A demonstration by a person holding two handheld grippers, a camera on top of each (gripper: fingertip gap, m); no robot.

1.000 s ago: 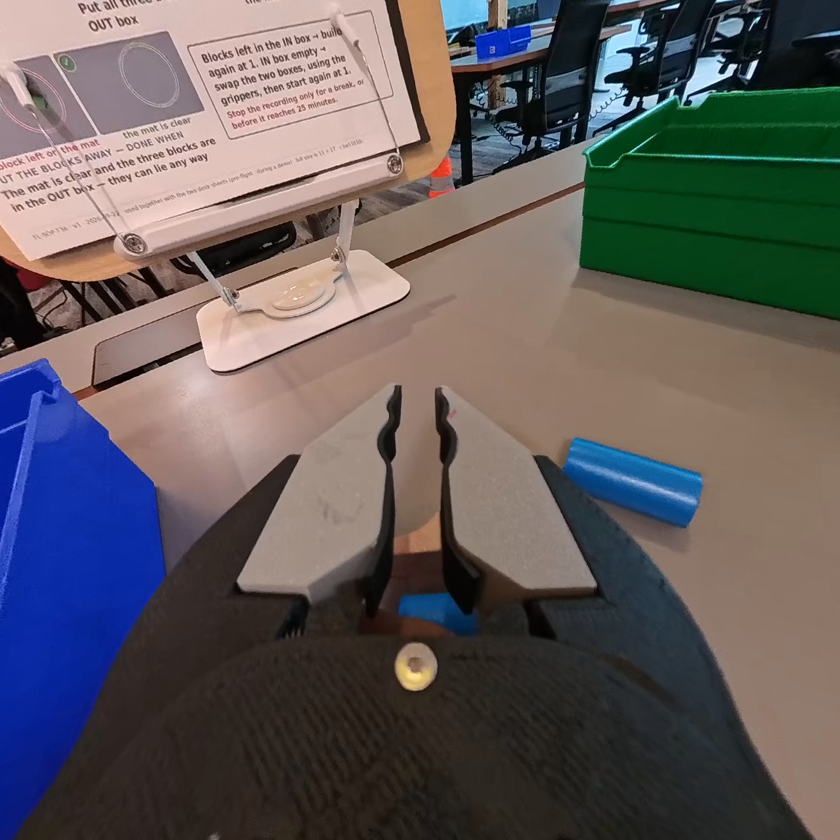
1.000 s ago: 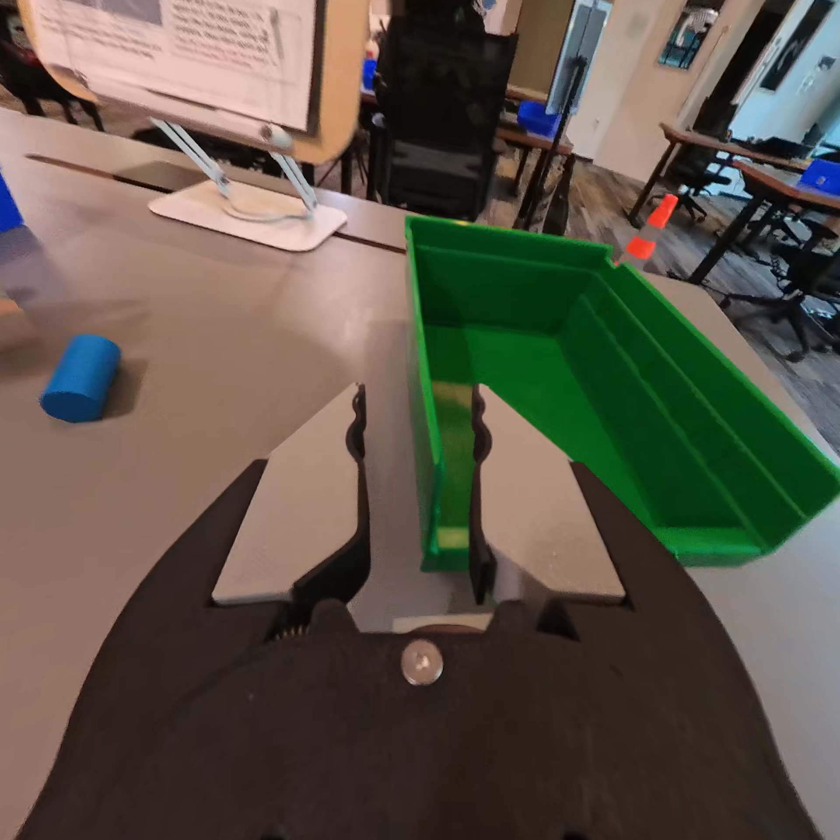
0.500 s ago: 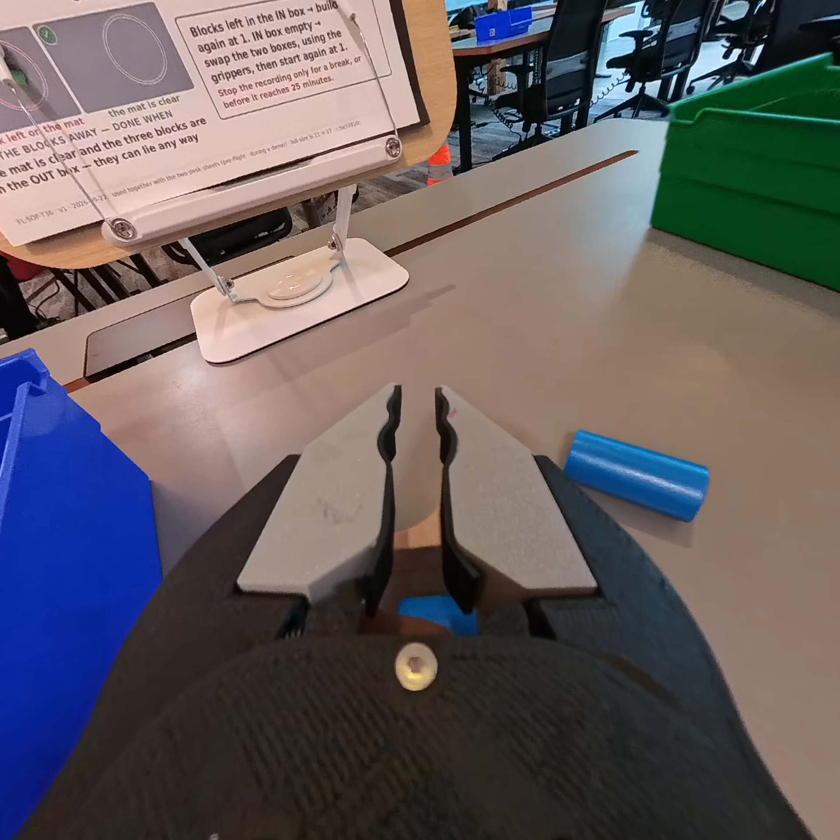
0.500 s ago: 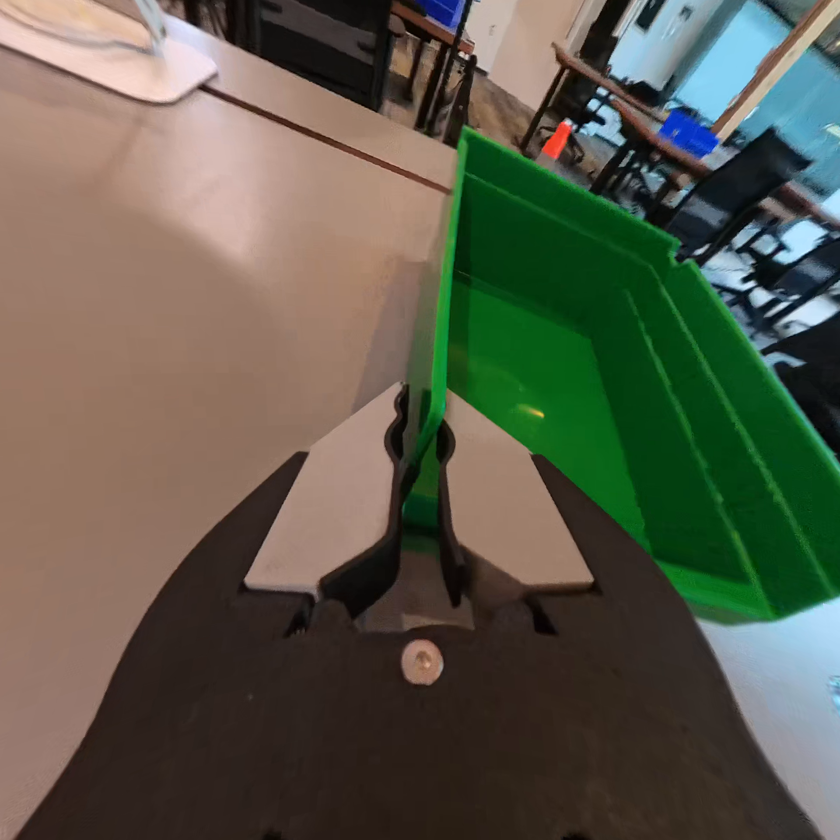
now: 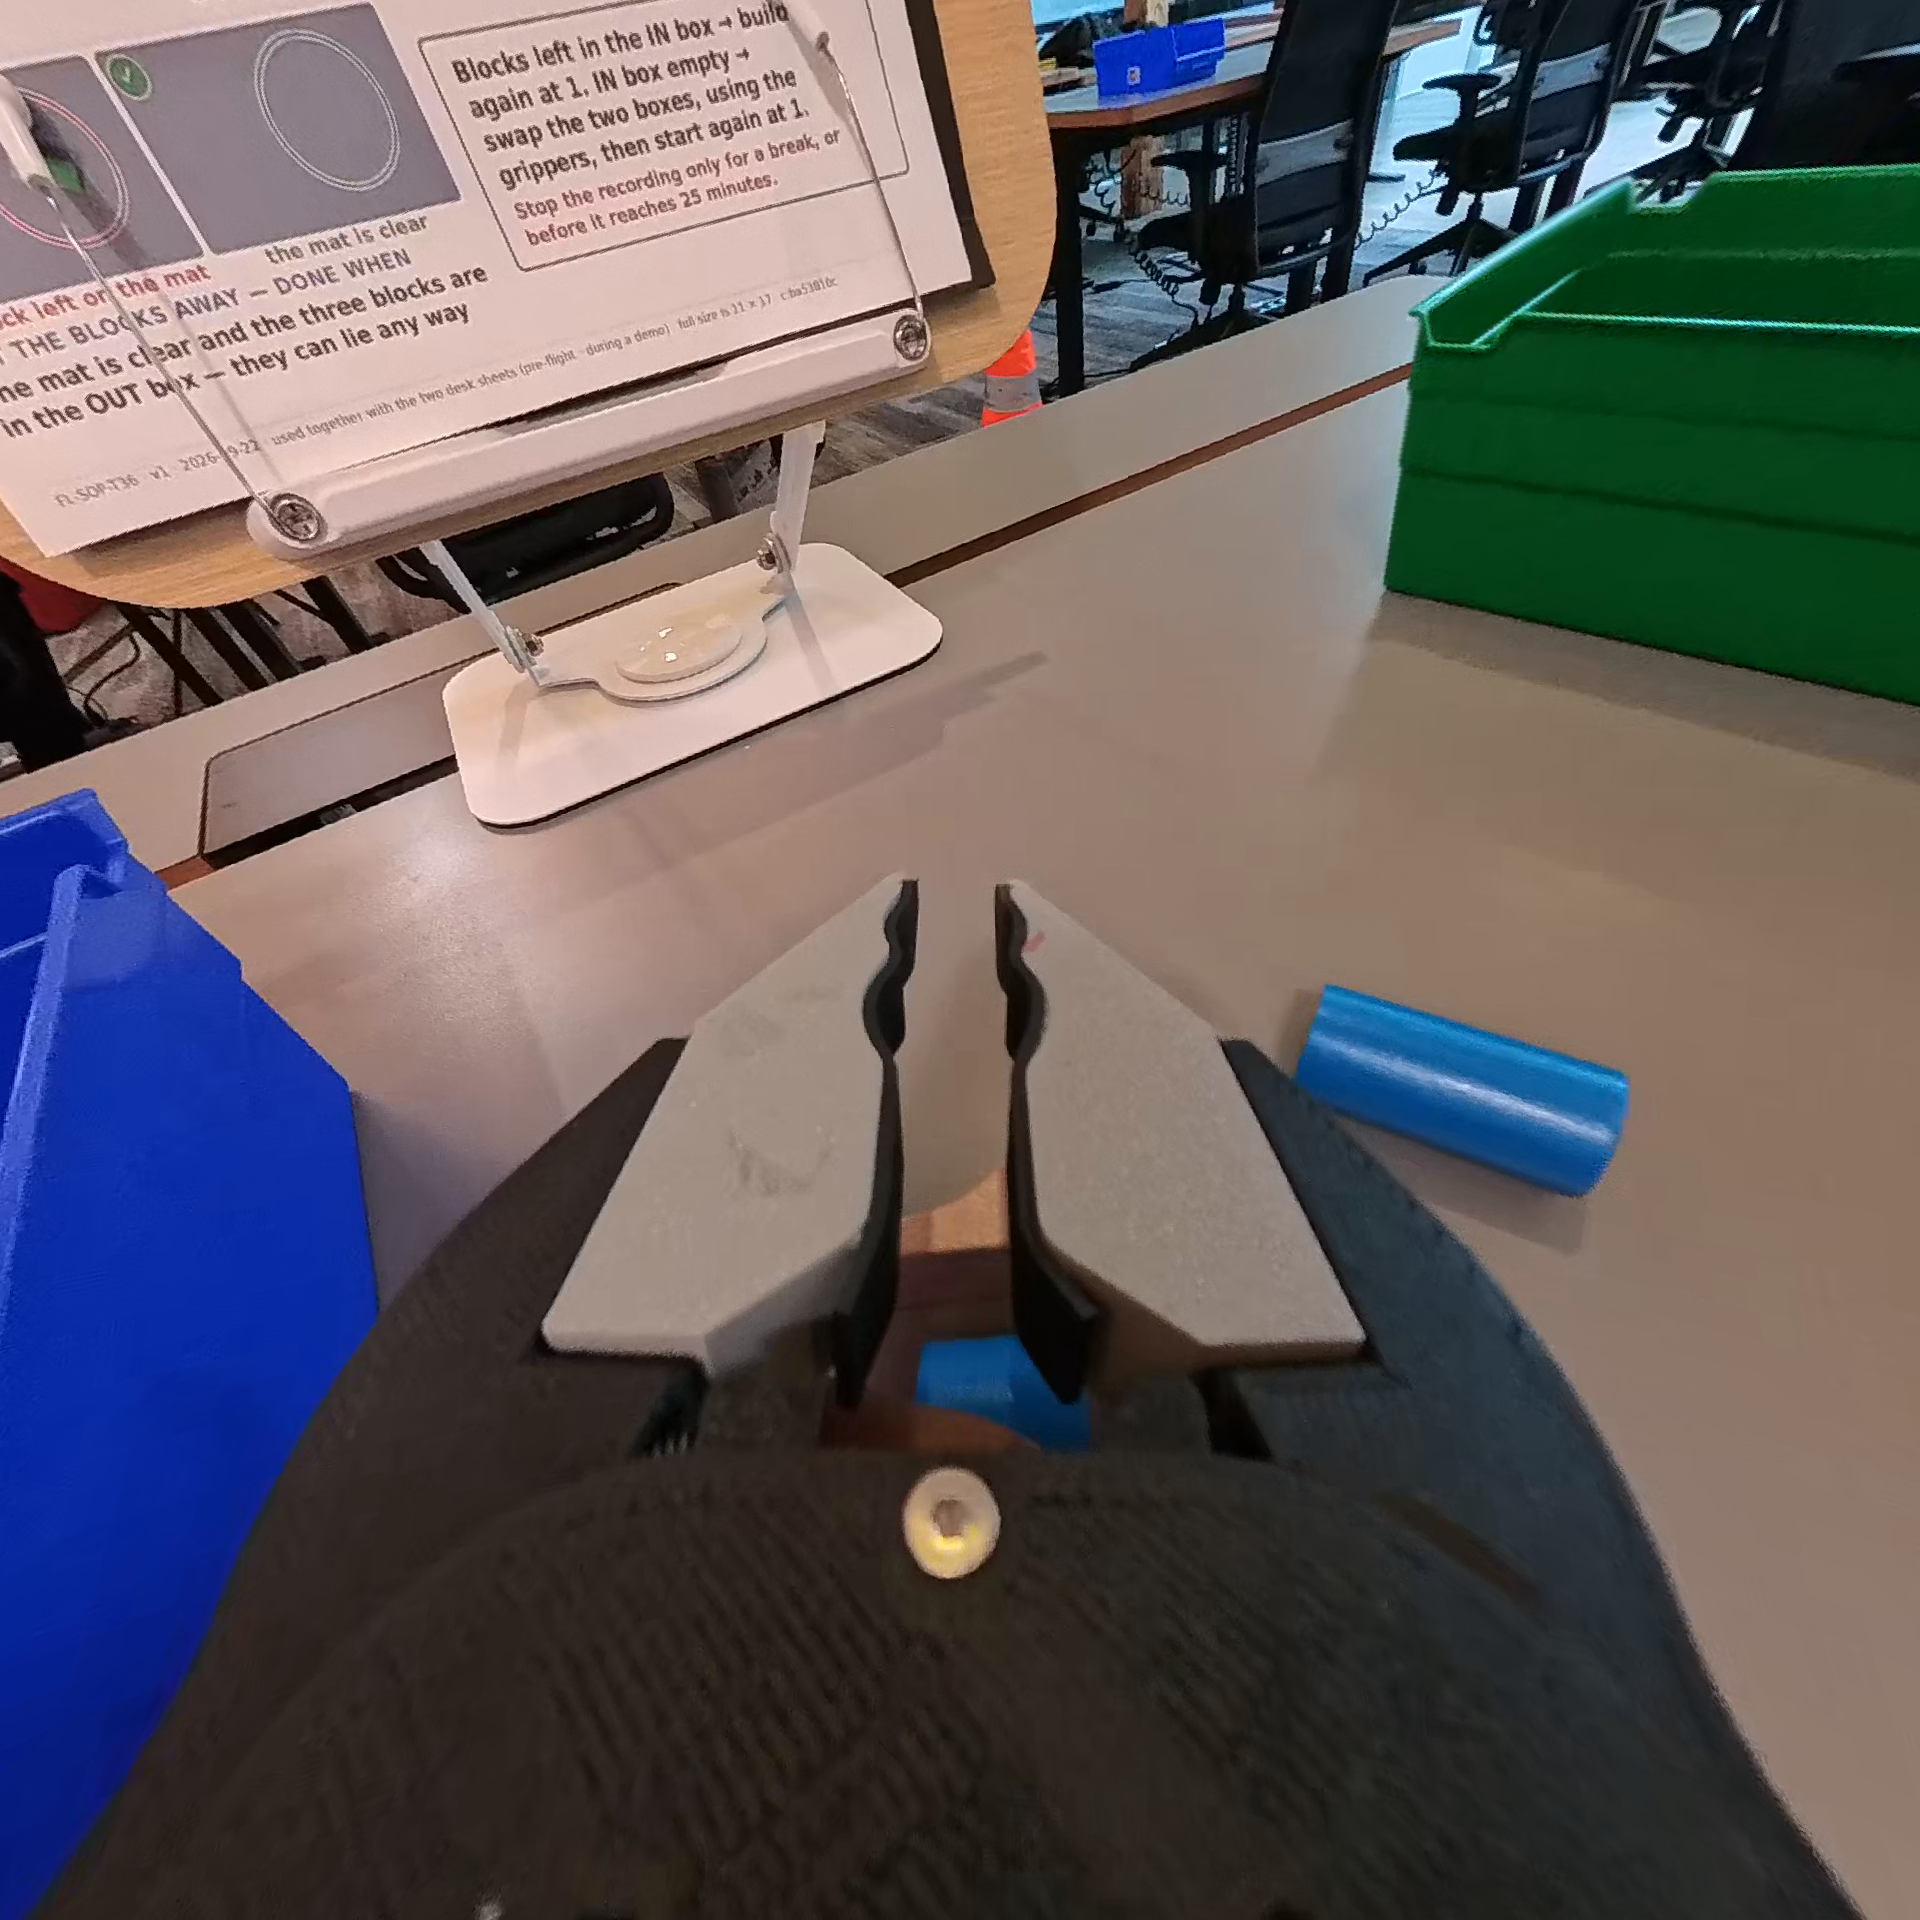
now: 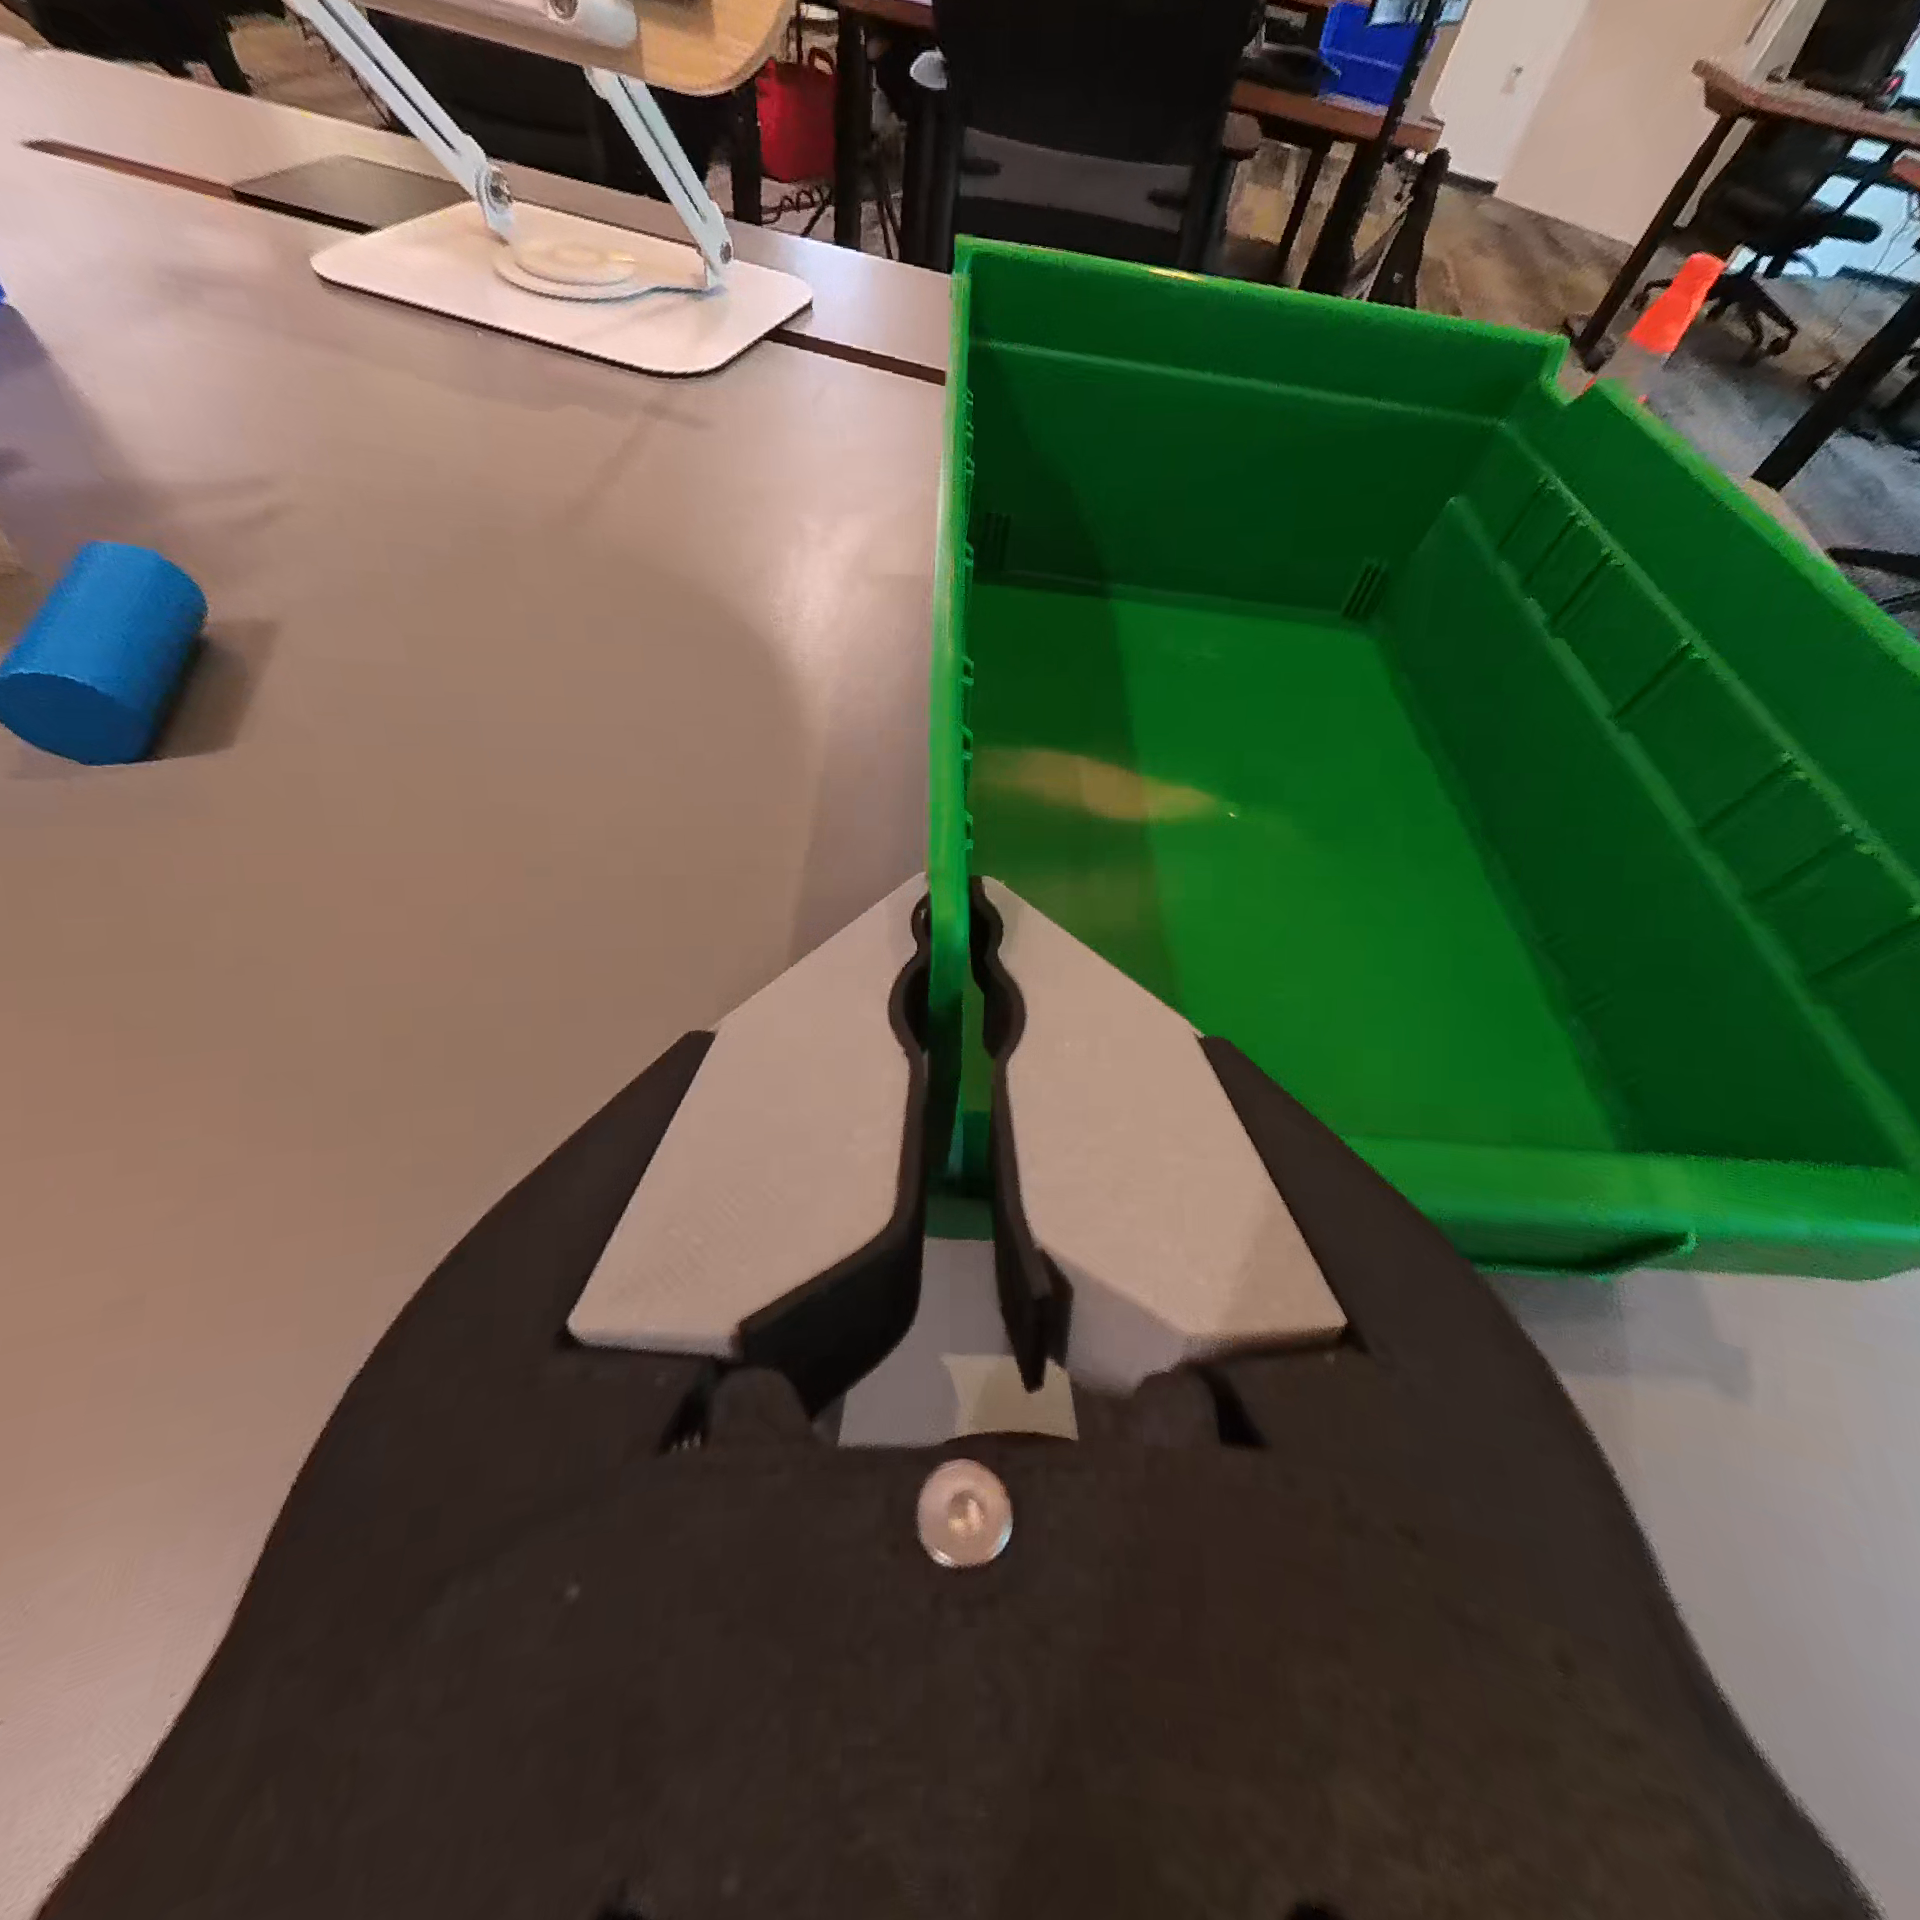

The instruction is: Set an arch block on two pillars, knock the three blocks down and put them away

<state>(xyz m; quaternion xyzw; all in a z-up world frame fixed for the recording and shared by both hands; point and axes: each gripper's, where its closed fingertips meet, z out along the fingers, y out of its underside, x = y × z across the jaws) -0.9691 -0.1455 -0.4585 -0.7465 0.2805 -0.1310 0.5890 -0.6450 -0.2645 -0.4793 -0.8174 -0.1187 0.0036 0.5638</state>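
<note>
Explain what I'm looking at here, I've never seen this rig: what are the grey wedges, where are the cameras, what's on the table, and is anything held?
There is no robot arm. A person carries a hand-held gripper in each hand, and each has a camera looking forward along its two grey fingers.

Left view: the left hand-held gripper has its fingers slightly apart, with nothing between the tips. Something brown and blue shows down by their base, too hidden to name. A blue cylinder block lies on its side on the grey table, with a blue bin at left and an instruction sheet on a stand behind.

Right view: the right hand-held gripper is pinching the near side wall of the green bin, which looks empty. The same blue cylinder lies far left.
</note>
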